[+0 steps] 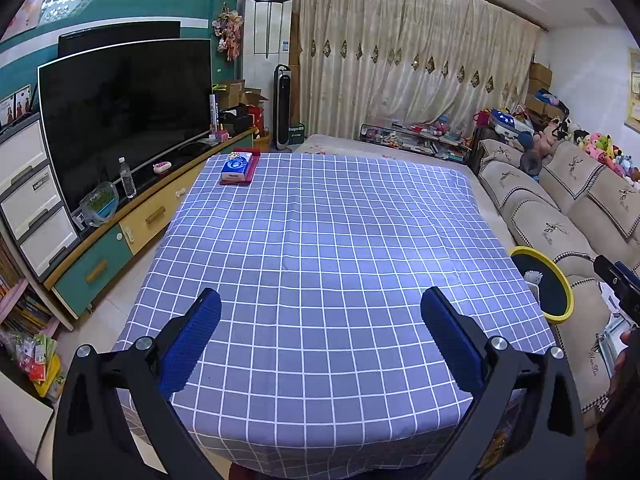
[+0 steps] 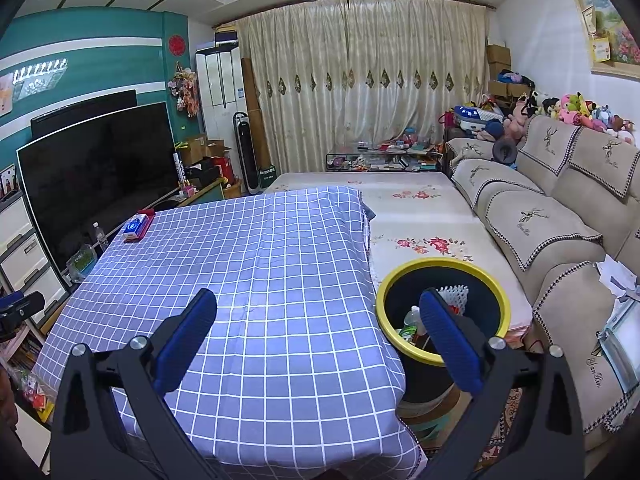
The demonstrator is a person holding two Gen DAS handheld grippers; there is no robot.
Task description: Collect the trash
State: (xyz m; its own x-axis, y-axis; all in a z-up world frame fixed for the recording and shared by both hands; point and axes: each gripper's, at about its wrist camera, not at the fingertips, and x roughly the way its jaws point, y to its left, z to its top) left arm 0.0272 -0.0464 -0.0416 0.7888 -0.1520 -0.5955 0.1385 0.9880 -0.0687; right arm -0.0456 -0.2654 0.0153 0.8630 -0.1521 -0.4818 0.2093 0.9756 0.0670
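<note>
Where trash lies — yellow-rimmed black bin (image 2: 442,272); half-filled.

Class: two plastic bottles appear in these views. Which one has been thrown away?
The green-labelled bottle inside the yellow-rimmed bin, beside the table. The other, a clear water bottle, stands upright on the TV cabinet.

A home living room: a big television (image 1: 124,116), a sofa (image 2: 560,216) lined with stuffed toys (image 2: 580,112), and drawn curtains (image 1: 400,64).
</note>
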